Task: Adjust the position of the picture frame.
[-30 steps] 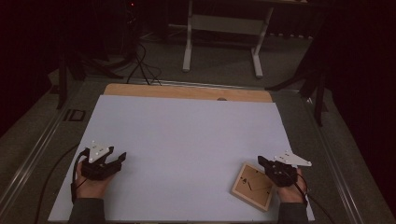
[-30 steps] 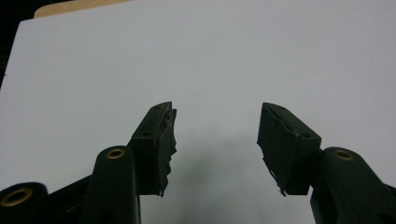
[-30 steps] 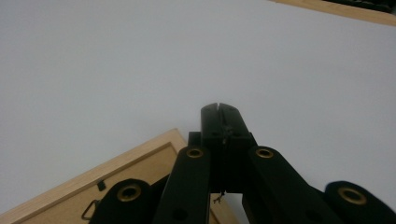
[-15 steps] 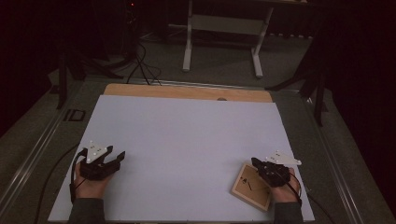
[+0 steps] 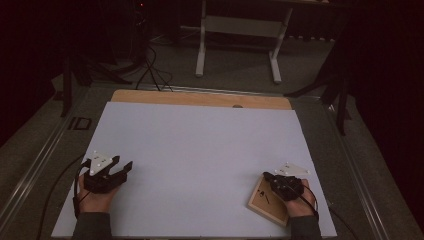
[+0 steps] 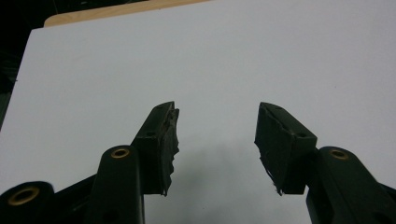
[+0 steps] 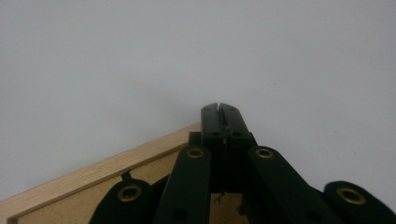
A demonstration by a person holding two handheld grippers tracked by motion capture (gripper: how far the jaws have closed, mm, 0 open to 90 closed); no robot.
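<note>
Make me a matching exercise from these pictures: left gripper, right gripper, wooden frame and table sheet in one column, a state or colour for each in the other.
1. left gripper
2. right gripper
3. shallow rectangular wooden frame
4. large sheet covering the table

a. white
b. jaws shut
c. light brown, at the near right corner
d. jaws apart, nothing between them

Pairs: 1-d, 2-b, 3-c, 4-a

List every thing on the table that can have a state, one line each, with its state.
left gripper: jaws open, nothing between them, held above the white sheet.
right gripper: jaws shut, empty, over the far edge of the wooden frame.
wooden frame: lying flat, back side up, near the sheet's right front corner, partly under the right hand.
white sheet: spread flat over the table, wooden strip showing at its far edge.
</note>
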